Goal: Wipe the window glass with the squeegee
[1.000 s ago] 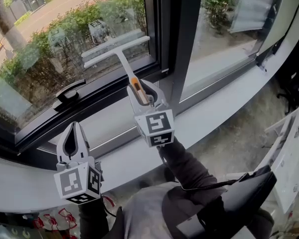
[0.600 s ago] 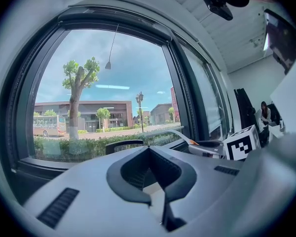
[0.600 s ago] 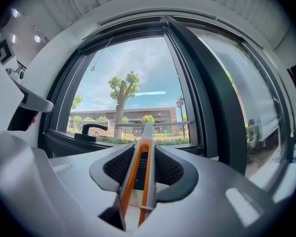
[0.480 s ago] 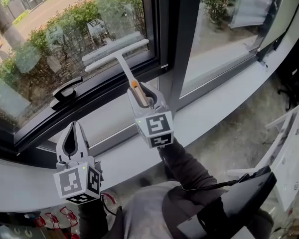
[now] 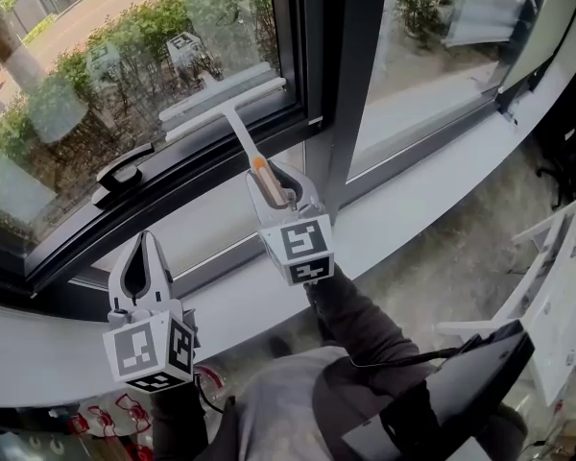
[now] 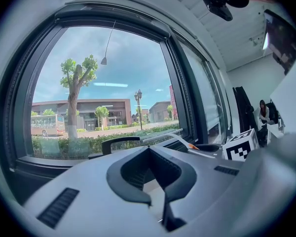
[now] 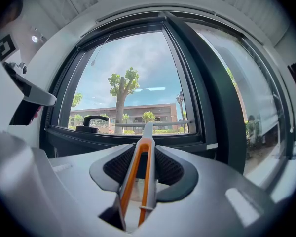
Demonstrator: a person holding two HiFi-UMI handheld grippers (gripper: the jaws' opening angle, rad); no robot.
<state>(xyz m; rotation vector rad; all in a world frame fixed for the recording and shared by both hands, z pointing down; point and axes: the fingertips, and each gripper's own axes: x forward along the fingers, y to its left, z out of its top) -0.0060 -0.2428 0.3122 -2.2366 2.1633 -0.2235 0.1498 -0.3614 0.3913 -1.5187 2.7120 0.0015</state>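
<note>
Squeegee [image 5: 242,134] lies with its long blade against the window glass [image 5: 86,94], just up and to the right of the black window handle [image 5: 125,174], and its orange-trimmed grip is clamped in the right tongs [image 5: 275,173]. It looks light and rigid, with a plastic stem that is probably a little slick, so a hold low on the grip, as here, seems best for even pressure along the blade. Below the window handle, the left tongs [image 5: 142,243] are pinched together on nothing.
</note>
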